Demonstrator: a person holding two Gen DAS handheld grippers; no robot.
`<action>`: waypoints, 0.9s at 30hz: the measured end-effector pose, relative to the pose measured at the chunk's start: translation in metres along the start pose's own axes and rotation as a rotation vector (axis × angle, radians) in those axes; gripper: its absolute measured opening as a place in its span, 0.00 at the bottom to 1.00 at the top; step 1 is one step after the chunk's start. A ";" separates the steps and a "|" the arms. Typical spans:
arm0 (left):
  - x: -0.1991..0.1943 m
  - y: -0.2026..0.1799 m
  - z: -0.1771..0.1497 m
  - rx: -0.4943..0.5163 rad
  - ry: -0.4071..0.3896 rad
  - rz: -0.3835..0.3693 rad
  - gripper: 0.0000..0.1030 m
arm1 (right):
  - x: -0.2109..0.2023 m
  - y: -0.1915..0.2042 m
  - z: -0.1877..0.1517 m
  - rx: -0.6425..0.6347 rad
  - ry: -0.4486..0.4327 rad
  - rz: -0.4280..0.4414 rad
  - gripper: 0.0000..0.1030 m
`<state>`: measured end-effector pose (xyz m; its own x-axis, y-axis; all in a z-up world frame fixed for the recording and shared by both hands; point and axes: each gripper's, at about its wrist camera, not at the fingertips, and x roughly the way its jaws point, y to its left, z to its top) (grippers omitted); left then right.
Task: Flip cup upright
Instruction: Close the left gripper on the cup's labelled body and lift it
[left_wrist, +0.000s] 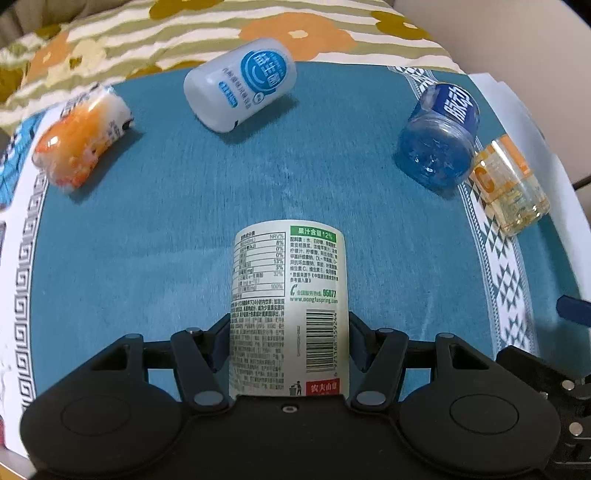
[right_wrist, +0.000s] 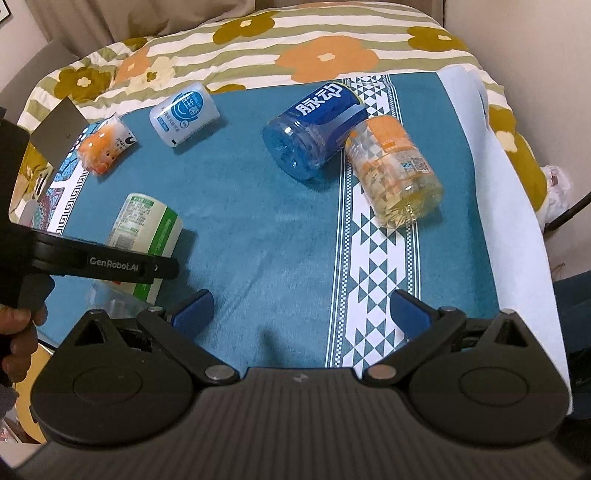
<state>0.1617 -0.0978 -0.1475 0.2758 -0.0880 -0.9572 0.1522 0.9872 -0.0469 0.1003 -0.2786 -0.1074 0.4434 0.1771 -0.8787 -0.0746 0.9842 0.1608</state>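
My left gripper (left_wrist: 289, 332) is shut on a white-and-green labelled cup (left_wrist: 288, 306), its fingers against both sides of it. In the right wrist view this cup (right_wrist: 147, 229) lies on its side on the blue cloth with the left gripper's black body across it. My right gripper (right_wrist: 301, 310) is open and empty, above bare cloth at the near edge. Other cups lie on their sides: a white-and-blue one (left_wrist: 240, 85) (right_wrist: 183, 113), a blue transparent one (left_wrist: 439, 136) (right_wrist: 314, 131), a yellow-orange one (left_wrist: 511, 184) (right_wrist: 393, 170) and a small orange one (left_wrist: 79, 140) (right_wrist: 103, 144).
The blue cloth (right_wrist: 258, 229) has a white patterned band (right_wrist: 373, 258) on the right and lies over a flowered striped bedspread (right_wrist: 295, 48). A white sheet (right_wrist: 517, 229) edges the cloth on the right. A hand (right_wrist: 14, 332) holds the left gripper's handle.
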 end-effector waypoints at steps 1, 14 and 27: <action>0.000 -0.001 0.000 0.006 -0.003 0.001 0.64 | 0.000 0.001 0.000 0.000 0.001 0.000 1.00; -0.004 0.006 -0.002 0.004 -0.035 -0.012 0.93 | -0.005 0.000 -0.009 0.020 0.004 -0.021 1.00; -0.080 0.027 -0.041 -0.047 -0.158 -0.028 1.00 | -0.040 0.006 0.005 0.030 -0.006 -0.014 1.00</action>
<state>0.1049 -0.0587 -0.0838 0.4182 -0.1314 -0.8988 0.1180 0.9889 -0.0897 0.0865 -0.2796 -0.0687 0.4496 0.1636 -0.8781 -0.0417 0.9859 0.1623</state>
